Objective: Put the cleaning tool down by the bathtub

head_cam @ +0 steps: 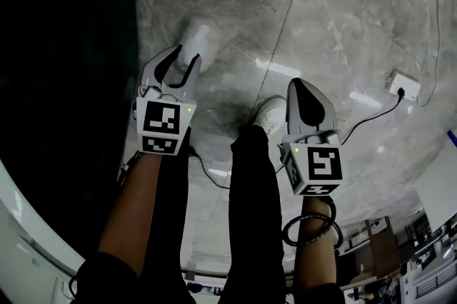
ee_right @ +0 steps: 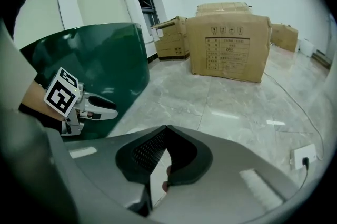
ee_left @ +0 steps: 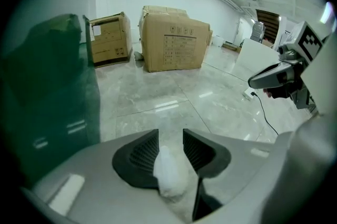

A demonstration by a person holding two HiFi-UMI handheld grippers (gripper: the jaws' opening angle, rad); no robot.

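Dark-green bathtub (head_cam: pixel 64 81) stands just beside the left gripper (head_cam: pixel 182 58), whose jaws are spread, with a white shoe (head_cam: pixel 200 38) showing through the gap. The right gripper (head_cam: pixel 296 85), farther from the bathtub, has its jaws pressed together. Where the cleaning tool lies I cannot tell.

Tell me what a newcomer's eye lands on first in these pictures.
The dark green bathtub fills the person's left side, its wall rising close beside the left gripper, whose jaws stand apart. Large cardboard boxes sit at the far end of the glossy grey marble floor, near the white wall. The right gripper points forward over that floor with its jaws together.
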